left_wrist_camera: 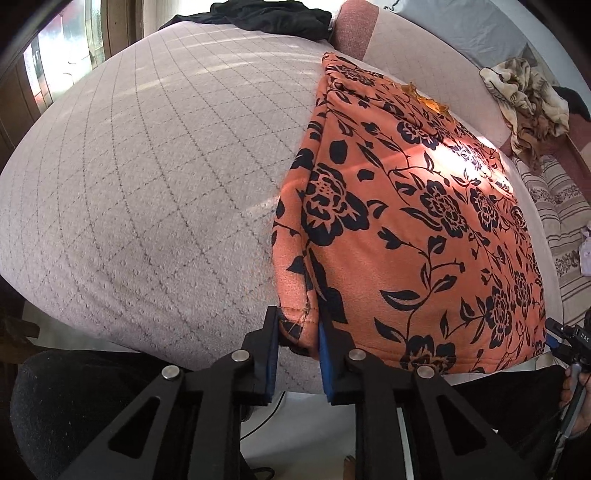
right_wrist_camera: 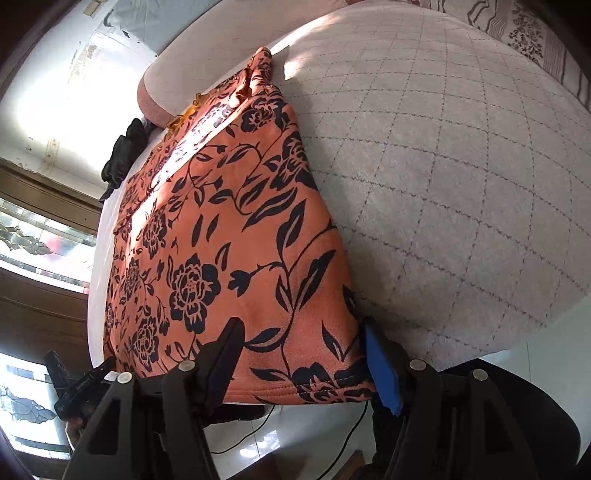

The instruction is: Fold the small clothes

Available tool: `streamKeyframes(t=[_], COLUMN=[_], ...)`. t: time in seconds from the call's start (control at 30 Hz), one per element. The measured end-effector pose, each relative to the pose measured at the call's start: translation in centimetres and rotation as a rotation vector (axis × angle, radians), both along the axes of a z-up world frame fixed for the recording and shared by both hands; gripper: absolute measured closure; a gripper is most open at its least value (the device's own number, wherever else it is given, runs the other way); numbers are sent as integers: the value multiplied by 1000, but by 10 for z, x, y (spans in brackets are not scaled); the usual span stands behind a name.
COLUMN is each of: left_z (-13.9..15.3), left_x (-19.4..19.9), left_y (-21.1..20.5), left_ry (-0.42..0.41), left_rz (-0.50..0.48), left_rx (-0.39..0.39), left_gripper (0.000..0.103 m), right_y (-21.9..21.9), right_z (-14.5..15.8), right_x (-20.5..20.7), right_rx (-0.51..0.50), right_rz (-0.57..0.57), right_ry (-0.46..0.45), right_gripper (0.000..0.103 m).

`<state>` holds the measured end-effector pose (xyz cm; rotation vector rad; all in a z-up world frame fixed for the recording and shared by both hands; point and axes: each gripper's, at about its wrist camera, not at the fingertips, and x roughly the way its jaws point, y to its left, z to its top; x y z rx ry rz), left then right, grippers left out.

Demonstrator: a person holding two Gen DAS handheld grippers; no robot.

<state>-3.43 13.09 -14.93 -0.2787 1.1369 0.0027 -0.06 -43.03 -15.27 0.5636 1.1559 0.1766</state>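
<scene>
An orange garment with a black flower print (left_wrist_camera: pixel 413 206) lies flat on a grey quilted bed (left_wrist_camera: pixel 147 177), its hem at the near edge. My left gripper (left_wrist_camera: pixel 298 332) is closed partway on the garment's near left corner, the hem bunched between its blue pads. My right gripper (right_wrist_camera: pixel 301 354) stands wide around the garment's (right_wrist_camera: pixel 221 229) near right corner, one finger over the cloth and the blue pad (right_wrist_camera: pixel 382 373) at its edge, not pinching. Each gripper shows at the edge of the other's view.
A black cloth (left_wrist_camera: pixel 273 16) lies at the bed's far end. A crumpled patterned cloth (left_wrist_camera: pixel 528 96) and a striped pillow (left_wrist_camera: pixel 557 206) lie to the right. The quilt (right_wrist_camera: pixel 461 166) spreads beside the garment. A tiled floor with cables (right_wrist_camera: pixel 258 432) lies below the bed edge.
</scene>
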Motion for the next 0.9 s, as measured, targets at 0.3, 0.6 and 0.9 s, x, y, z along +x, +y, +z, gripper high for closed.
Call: streamKeyframes(t=[0.3, 0.6, 0.9], left_z=[-5, -1, 8], left_x=[6, 10, 10], left_y=[-4, -8, -6], left_ry=[37, 23, -4], left_rz=[17, -22, 26], left_rx=[22, 25, 28], left_gripper=[39, 91, 80], right_y=[-1, -5, -3], right_z=[2, -4, 11], right_x=[-3, -3, -6], right_rx=[-55, -13, 1], right_rz=[-20, -8, -19], right_ry=[27, 47, 24], right_gripper=[86, 94, 78])
